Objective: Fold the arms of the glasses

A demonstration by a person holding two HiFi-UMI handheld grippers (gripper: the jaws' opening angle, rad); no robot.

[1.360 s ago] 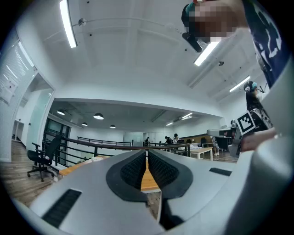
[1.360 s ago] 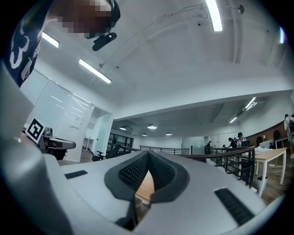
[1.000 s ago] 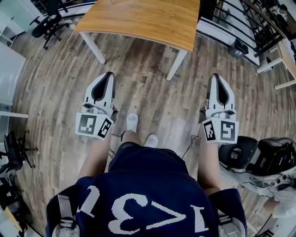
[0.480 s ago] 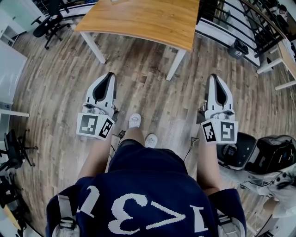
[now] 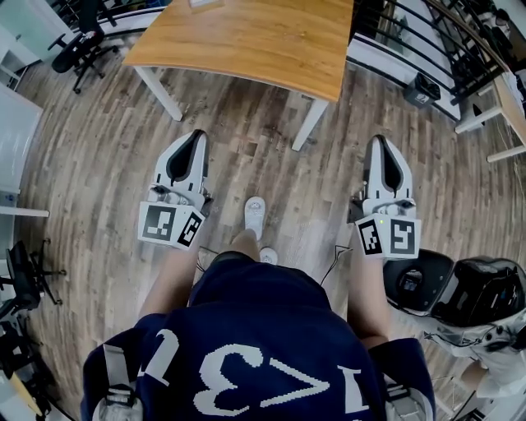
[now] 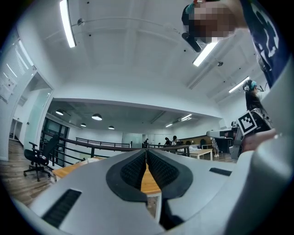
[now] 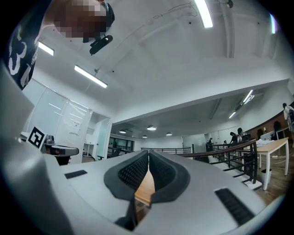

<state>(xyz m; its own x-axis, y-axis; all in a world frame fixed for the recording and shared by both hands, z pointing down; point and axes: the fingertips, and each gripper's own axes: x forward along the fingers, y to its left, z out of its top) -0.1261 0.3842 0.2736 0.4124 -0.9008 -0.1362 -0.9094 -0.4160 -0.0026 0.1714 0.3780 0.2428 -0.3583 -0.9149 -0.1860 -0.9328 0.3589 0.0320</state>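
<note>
1. Position: The person (image 5: 255,345) is standing on the wood-plank floor (image 5: 90,164) and facing a wooden tabletop (image 5: 246,37), which is resting on white legs (image 5: 161,93). 1 white shoe (image 5: 255,215) is showing ahead of the body.

2. Left gripper (image 5: 196,134): It is being held low, short of the near tabletop edge and pointing toward it. Its marker cube (image 5: 168,224) is facing the head camera. In the left gripper view, the 2 ribbed black jaws are pressing together at their tips. Only a thin wedge is opening toward the base, and a strip of the tabletop is showing through it. The jaws are gripping nothing.

3. Right gripper (image 5: 380,140): It is being held level with the left gripper, well apart from it, and just to the right of the tabletop's near right corner. Its marker cube (image 5: 388,237) is also facing up. In the right gripper view, the jaws are meeting at the tips in the same way, with a narrow slot below. They are clamping nothing.

4. Glasses: They are not discernible in any view. 1 small pale item (image 5: 205,3) is lying at the far edge of the tabletop, well ahead of both sets of jaws, and is too small to identify.

5. Surroundings: An office chair (image 5: 78,45) is standing at the upper left. A black railing (image 5: 427,41) is running at the upper right. Black cases (image 5: 485,292) are lying on the floor to the person's right.
</note>
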